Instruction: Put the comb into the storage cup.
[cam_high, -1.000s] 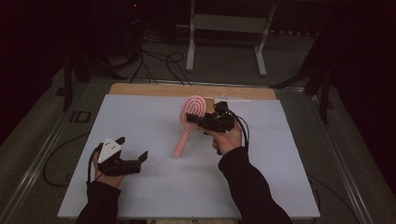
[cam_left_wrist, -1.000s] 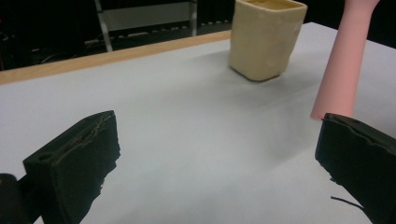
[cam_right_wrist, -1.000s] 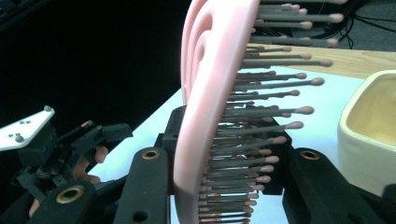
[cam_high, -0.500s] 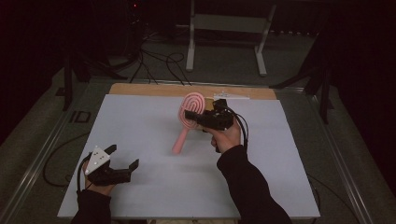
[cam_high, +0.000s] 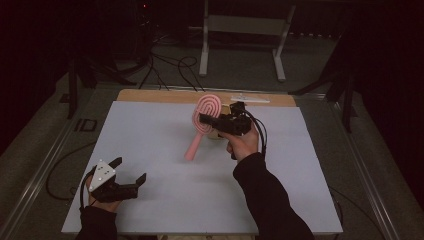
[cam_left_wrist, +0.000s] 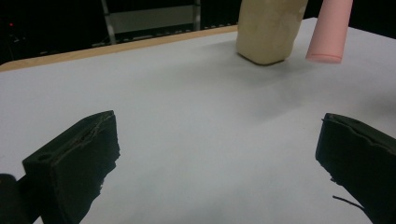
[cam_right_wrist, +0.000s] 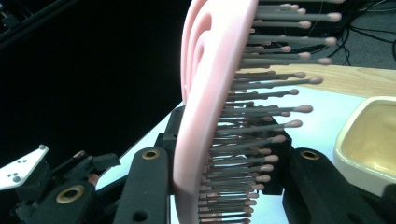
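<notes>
A pink hairbrush (cam_high: 206, 111) hangs above the white table top (cam_high: 150, 135), head up and handle slanting down to the left. My right gripper (cam_high: 204, 120) is shut on the brush head; in the right gripper view the brush (cam_right_wrist: 210, 93) stands between the black jaws with its bristles pointing right. My left gripper (cam_high: 130, 169) rests low near the front left corner, open, with nothing between its jaws (cam_left_wrist: 215, 158). From there the handle end of the hairbrush (cam_left_wrist: 329, 30) hangs over the table.
A beige container (cam_left_wrist: 268, 30) stands on the table just below my right gripper, and its rim (cam_right_wrist: 369, 140) is beside the brush. A wooden strip (cam_high: 150, 96) runs along the far edge. Cables and a metal stand (cam_high: 240, 25) lie on the floor beyond.
My left gripper has moved left and nearer the front edge of the table, staying open. The right gripper and the brush have stayed about where they were.
</notes>
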